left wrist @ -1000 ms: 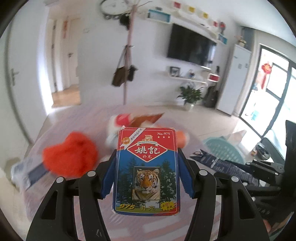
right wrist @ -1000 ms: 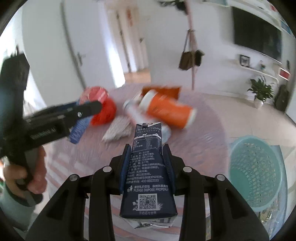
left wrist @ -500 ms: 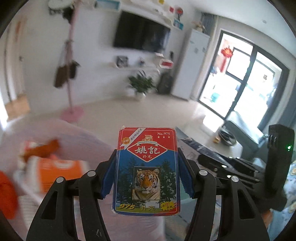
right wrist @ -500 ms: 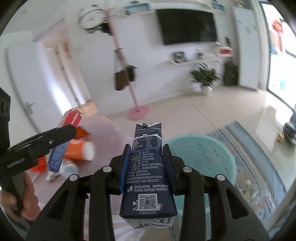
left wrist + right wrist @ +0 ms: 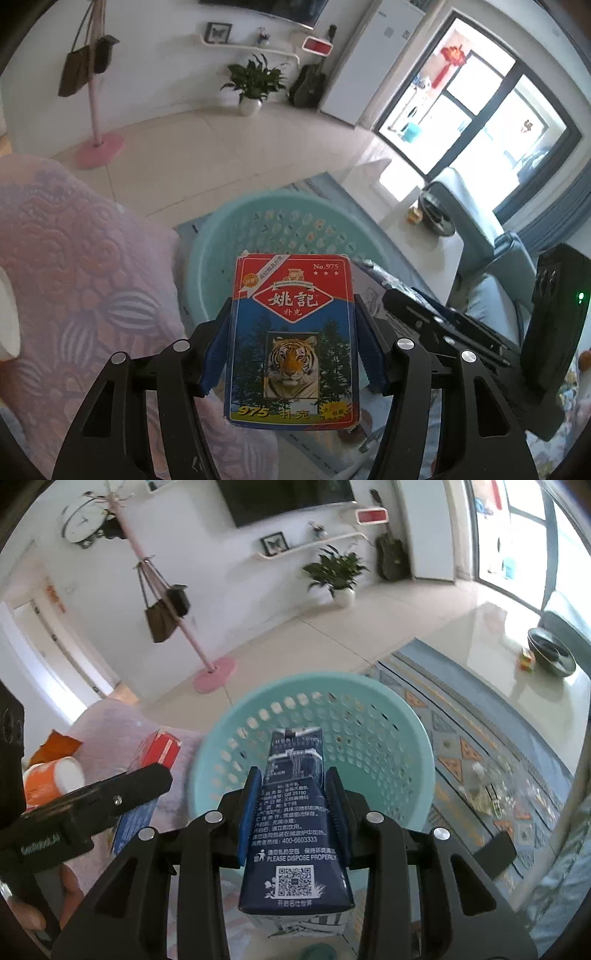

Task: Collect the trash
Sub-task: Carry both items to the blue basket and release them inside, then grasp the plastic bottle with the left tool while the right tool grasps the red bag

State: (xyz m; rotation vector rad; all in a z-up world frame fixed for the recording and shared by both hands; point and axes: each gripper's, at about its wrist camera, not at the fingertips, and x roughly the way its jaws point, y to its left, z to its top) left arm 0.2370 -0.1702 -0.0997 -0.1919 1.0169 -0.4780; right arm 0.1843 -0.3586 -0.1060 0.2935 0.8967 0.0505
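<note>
My left gripper (image 5: 291,332) is shut on a red and blue playing-card box (image 5: 293,339) with a tiger picture, held over the near rim of a teal perforated basket (image 5: 236,229) on the floor. My right gripper (image 5: 293,797) is shut on a dark blue milk carton (image 5: 293,823), held above the same basket (image 5: 388,716). In the right wrist view the left gripper with the card box (image 5: 159,749) is at the left. In the left wrist view the right gripper's body (image 5: 461,328) is at the right.
A table with a pink patterned cloth (image 5: 74,266) is at the left; an orange and white bottle (image 5: 51,779) and an orange wrapper (image 5: 55,744) lie on it. A patterned rug (image 5: 480,746), a glass coffee table (image 5: 517,679), a pink coat stand (image 5: 214,672) and a potted plant (image 5: 340,576) stand around.
Both grippers have swung right from the table to over the teal basket, still holding the card box and the milk carton. The table trash has slid out to the left.
</note>
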